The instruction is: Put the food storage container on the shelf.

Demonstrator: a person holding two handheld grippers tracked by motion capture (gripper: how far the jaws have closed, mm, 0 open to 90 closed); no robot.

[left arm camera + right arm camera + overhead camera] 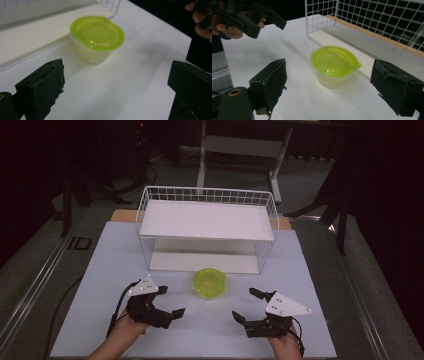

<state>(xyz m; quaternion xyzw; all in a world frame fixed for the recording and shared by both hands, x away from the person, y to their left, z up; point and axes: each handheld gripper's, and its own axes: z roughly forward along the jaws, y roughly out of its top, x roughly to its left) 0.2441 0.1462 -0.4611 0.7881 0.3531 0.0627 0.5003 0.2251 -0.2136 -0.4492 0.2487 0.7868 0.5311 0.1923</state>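
A small clear tub with a yellow-green lid point(209, 282) stands on the white table just in front of the wire shelf rack point(207, 227). The tub point(97, 37) lies ahead of my left gripper's wide-spread jaws, a short way off. It sits likewise between and beyond my right gripper's jaws, as the tub point(334, 65) is untouched. My left gripper point(170, 303) is open at the tub's lower left. My right gripper point(246, 305) is open at its lower right. Both hold nothing.
The white wire rack has an upper shelf and a lower board point(202, 261), open toward me. The white tabletop point(100, 270) ends in dark floor on both sides. The other hand and its gripper point(244, 17) appear at the upper left of the right gripper view.
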